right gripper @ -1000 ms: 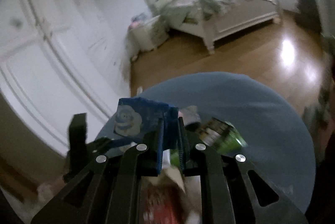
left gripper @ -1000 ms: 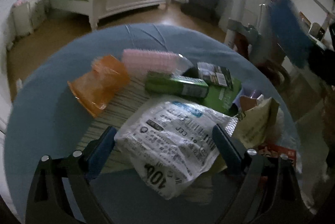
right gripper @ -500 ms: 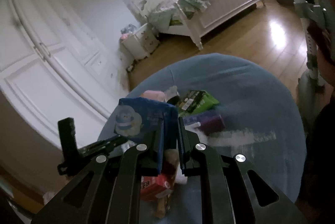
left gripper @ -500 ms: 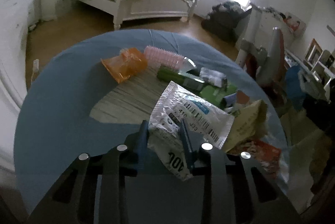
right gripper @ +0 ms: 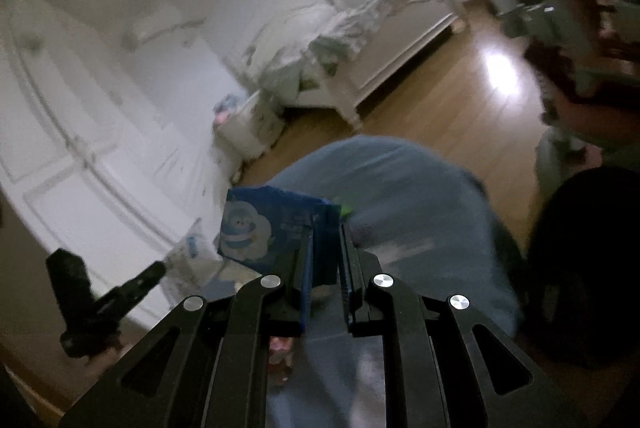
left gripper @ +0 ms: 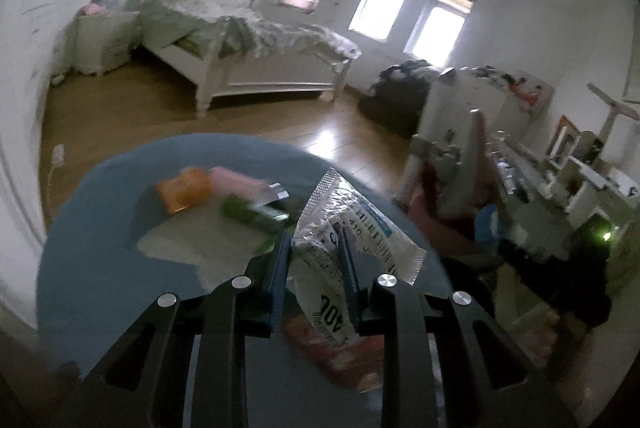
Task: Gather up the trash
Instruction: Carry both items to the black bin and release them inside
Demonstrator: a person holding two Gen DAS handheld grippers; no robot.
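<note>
My left gripper (left gripper: 314, 248) is shut on a white and silver printed wrapper (left gripper: 352, 228) and holds it lifted above the round blue table (left gripper: 100, 268). Trash still lies on the table: an orange packet (left gripper: 184, 190), a pink packet (left gripper: 236, 182), a green box (left gripper: 252, 212) and a red wrapper (left gripper: 320, 344) under the gripper. My right gripper (right gripper: 324, 248) is shut on a blue packet with a penguin picture (right gripper: 272, 228), held above the blue table (right gripper: 420, 196). The left gripper shows at the lower left of the right wrist view (right gripper: 100, 300).
A white bed (left gripper: 248, 44) and a nightstand (left gripper: 104, 40) stand beyond the table on a wooden floor. A cluttered white desk and chair (left gripper: 460, 132) are to the right. White wardrobe doors (right gripper: 80, 132) line the left wall.
My left gripper closed on the white wrapper and lifted it off the table. My right gripper kept hold of the blue packet and swung with it.
</note>
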